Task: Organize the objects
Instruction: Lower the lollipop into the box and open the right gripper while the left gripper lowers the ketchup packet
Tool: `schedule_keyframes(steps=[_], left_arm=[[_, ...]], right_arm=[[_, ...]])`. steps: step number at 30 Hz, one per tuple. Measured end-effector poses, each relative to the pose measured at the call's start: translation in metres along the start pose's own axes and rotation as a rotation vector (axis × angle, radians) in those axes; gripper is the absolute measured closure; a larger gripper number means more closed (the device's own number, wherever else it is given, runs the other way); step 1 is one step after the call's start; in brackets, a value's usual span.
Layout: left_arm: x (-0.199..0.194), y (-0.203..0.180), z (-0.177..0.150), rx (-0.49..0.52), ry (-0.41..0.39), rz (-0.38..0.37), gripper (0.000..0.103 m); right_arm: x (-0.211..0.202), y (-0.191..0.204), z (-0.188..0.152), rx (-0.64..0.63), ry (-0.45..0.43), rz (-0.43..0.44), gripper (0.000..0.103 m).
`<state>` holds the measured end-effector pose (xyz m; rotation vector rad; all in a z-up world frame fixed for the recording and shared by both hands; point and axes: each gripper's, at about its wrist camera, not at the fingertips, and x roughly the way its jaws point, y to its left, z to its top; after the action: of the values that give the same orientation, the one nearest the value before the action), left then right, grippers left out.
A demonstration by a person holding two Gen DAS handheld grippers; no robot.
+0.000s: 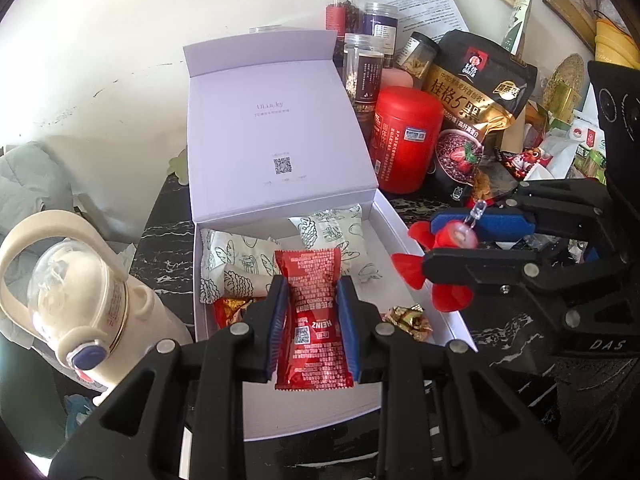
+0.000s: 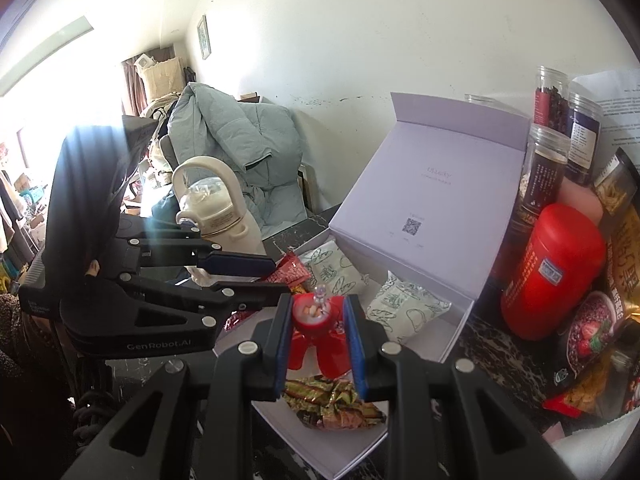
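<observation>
Together, both tools hung over the open white box (image 1: 424, 264), which sat on a dark marbled tabletop (image 1: 168, 240) with its lid (image 1: 276, 132) propped upright against the wall side. The left tool (image 1: 314, 328) was clamped on a red Heinz sauce packet (image 1: 312, 320), its blue pads (image 1: 279, 320) pressing the packet's two long edges, and the packet hung above the box's interior. The right tool (image 2: 318, 338) was clamped on a small red plastic toy (image 2: 314, 340) with splayed legs and a clear bulb on top; seen from the left wrist, that toy (image 1: 444, 256) was held over the right wall of the box.

Inside the box lay several white snack pouches (image 1: 236, 260) printed with line drawings, one of them toward the far right corner (image 1: 332, 228). A gold-wrapped candy (image 1: 408, 318) rested near the right wall, and a crinkled gold and red wrapper (image 1: 232, 306) lay just left of the packet.

Left of the box stood a cream bottle (image 1: 80, 292) with a loop handle. On the right, just beside the lid, stood a red canister (image 1: 404, 136), a black Quaker oats bag (image 1: 476, 92) and clear jars (image 1: 364, 68) behind them.
</observation>
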<state>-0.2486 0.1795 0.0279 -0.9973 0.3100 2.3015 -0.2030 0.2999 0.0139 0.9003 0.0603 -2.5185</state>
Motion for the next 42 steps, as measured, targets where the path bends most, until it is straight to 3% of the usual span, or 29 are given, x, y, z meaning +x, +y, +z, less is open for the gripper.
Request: schedule_keyframes(steps=[25, 42], left_arm=[[0.083, -0.002, -0.012, -0.001, 0.129, 0.015, 0.079], [0.098, -0.002, -0.022, 0.011, 0.169, 0.057, 0.078]], right_arm=[[0.066, -0.049, -0.023, 0.079, 0.144, 0.006, 0.078], [0.093, -0.052, -0.038, 0.103, 0.234, 0.026, 0.078]])
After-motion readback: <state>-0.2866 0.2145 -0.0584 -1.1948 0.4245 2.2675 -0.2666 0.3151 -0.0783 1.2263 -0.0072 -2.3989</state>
